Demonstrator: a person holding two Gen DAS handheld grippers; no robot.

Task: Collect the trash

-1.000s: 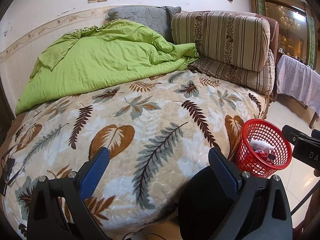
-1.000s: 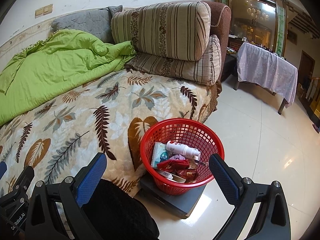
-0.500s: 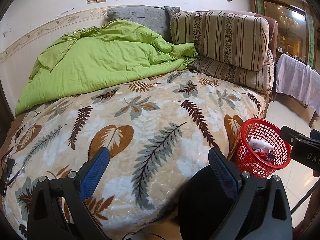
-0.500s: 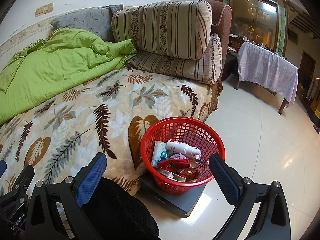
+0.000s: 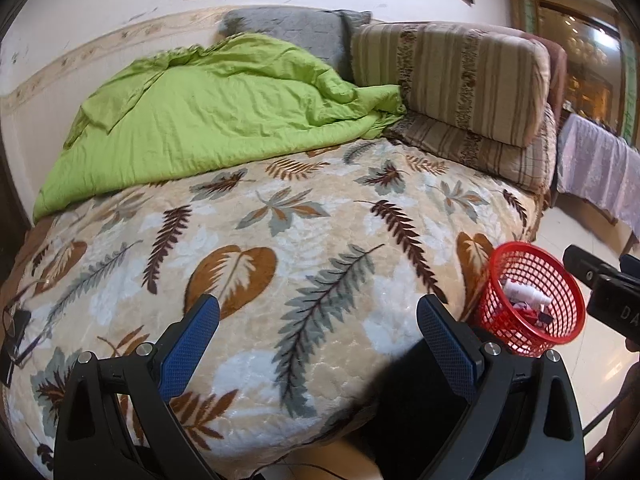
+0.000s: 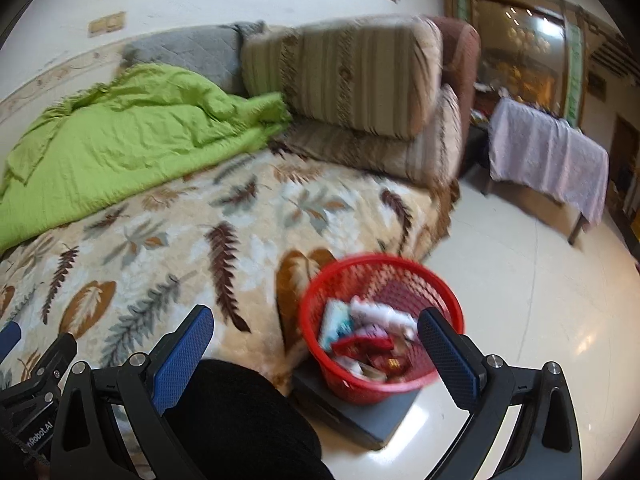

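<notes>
A red mesh basket (image 6: 380,320) (image 5: 528,300) stands on a dark grey block (image 6: 360,412) on the floor beside the bed. It holds trash: a white bottle (image 5: 524,294), a pale blue packet (image 6: 336,322) and red wrappers (image 6: 360,346). My right gripper (image 6: 316,344) is open and empty, just above and in front of the basket. Out over the leaf-patterned blanket (image 5: 304,264), my left gripper (image 5: 316,336) is open and empty too. No loose trash shows on the blanket.
A green quilt (image 5: 208,120), a grey pillow (image 5: 296,32) and striped cushions (image 5: 460,76) lie at the bed's far side. Glasses (image 5: 16,324) rest at the blanket's left edge. A cloth-covered table (image 6: 548,160) stands on the glossy floor (image 6: 520,300). A black-clothed knee (image 6: 240,420) is below.
The right wrist view has shifted and blurred; the basket now sits further right and lower between the fingers. The left wrist view has barely moved. Both grippers stay open.
</notes>
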